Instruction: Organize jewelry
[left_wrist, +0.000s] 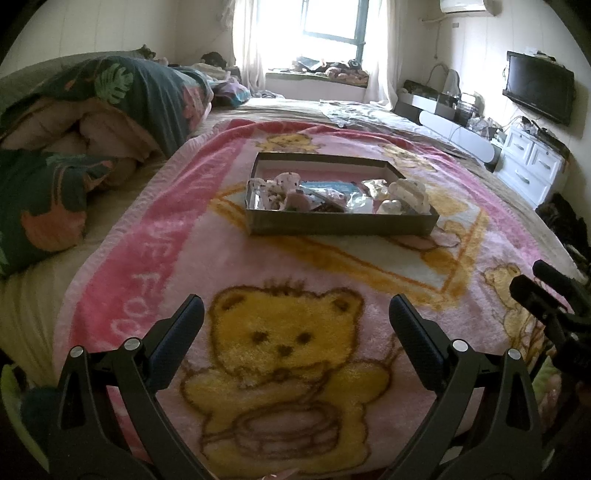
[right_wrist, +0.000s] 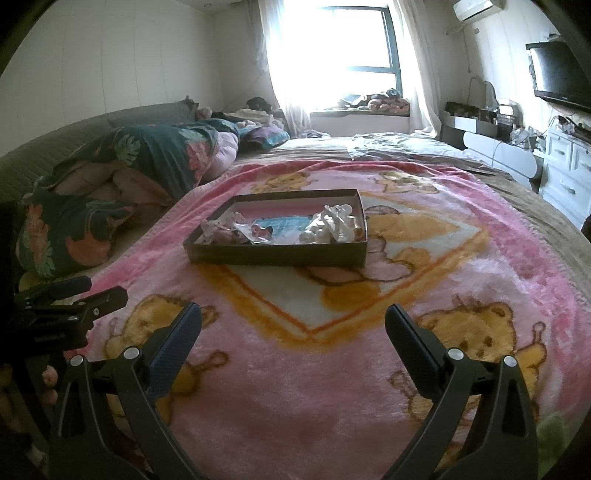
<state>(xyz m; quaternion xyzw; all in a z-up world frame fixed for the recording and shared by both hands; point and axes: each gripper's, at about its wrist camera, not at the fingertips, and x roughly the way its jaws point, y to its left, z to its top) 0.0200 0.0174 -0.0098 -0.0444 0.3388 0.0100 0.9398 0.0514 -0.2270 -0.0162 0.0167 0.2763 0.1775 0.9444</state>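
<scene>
You held the left gripper (left_wrist: 295, 314) and right gripper (right_wrist: 293, 321) spread and empty near the bed's (right_wrist: 546, 206) foot edge, jewelry (left_wrist: 332, 195) heaped unsorted in the tray (left_wrist: 340, 223) mid-blanket (left_wrist: 166, 236).

Fluffy pink blanket with yellow bear prints (left_wrist: 295, 280) spread on a bed, rumpled dark floral quilt (left_wrist: 110, 107) to its left, bright curtained window (right_wrist: 332, 48), black wall-mounted television (left_wrist: 537, 86), white drawer cabinet (left_wrist: 532, 162)

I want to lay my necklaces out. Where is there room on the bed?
The pink blanket is bare between the box and both open tongs. The box's near half is crowded with packets; its far strip looks free. The quilt fills the left side.
</scene>
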